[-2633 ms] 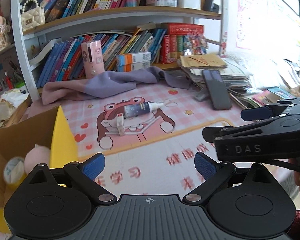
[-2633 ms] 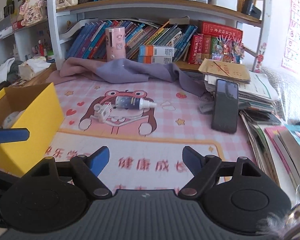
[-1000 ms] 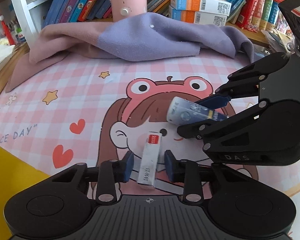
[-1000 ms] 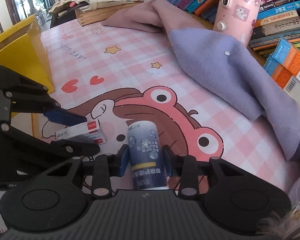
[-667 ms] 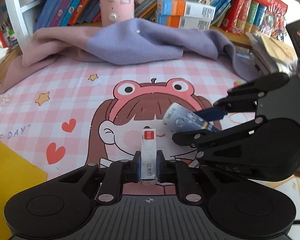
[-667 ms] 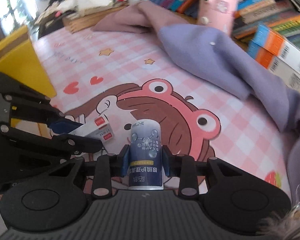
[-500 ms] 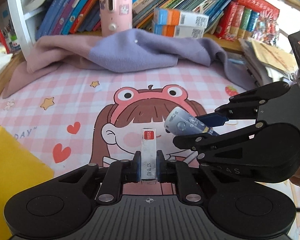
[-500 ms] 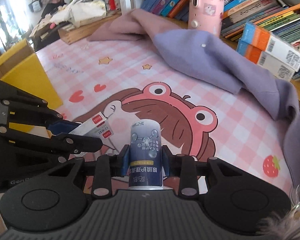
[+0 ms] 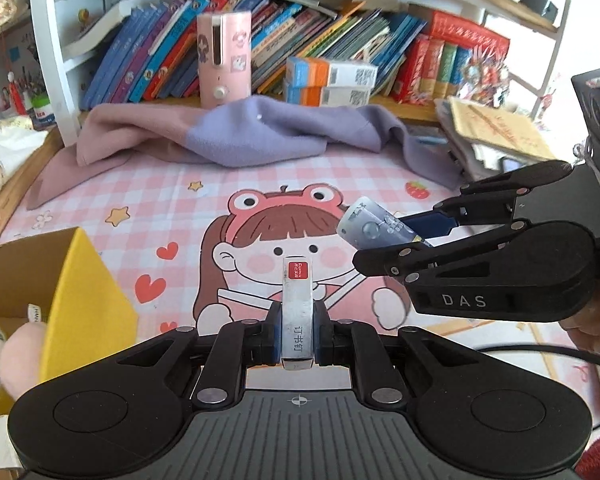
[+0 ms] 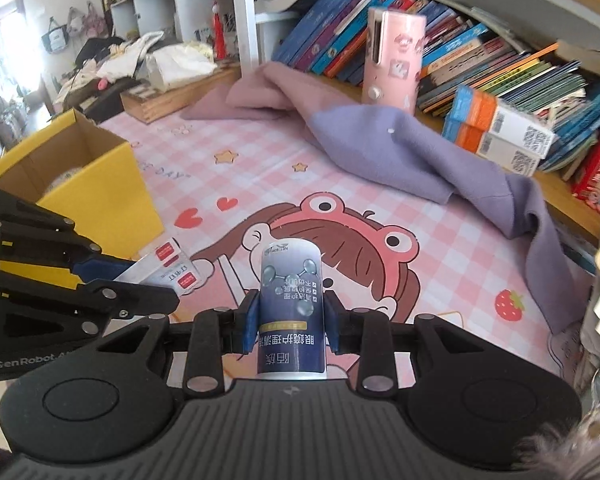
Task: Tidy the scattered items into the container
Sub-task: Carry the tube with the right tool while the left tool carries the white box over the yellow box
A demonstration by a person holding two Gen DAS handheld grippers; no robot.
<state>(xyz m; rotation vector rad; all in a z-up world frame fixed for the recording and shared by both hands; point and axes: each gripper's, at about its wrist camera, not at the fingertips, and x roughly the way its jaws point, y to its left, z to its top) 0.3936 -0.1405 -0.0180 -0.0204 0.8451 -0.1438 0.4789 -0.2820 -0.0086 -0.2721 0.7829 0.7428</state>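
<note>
— While both grippers hang above it, what does the worktop (image 9: 148,200) look like?

— It wears a pink checked mat (image 10: 260,168) printed with a frog-hooded girl. Behind the mat lies a pink and purple cloth (image 9: 236,136), and behind that a bookshelf (image 9: 340,44) with leaning books, a pink cylinder (image 9: 223,60) and orange-and-white boxes (image 9: 328,80).

— And the container?

— The yellow box (image 9: 84,292) sits at the mat's left edge, open, with a pink soft thing (image 9: 20,352) inside.

— What are the jaws doing?

— Those of the left gripper (image 9: 297,330) are clamped on a small staples box (image 9: 297,312); those of the right gripper (image 10: 291,320) are clamped on a dark blue bottle (image 10: 291,300). Both items are held above the mat.

— Changed from a second ago?

— Then both lay on the mat, the staples box between jaws still apart. Since then both grippers have lifted and drawn back, and the yellow box has come into the left view.
</note>
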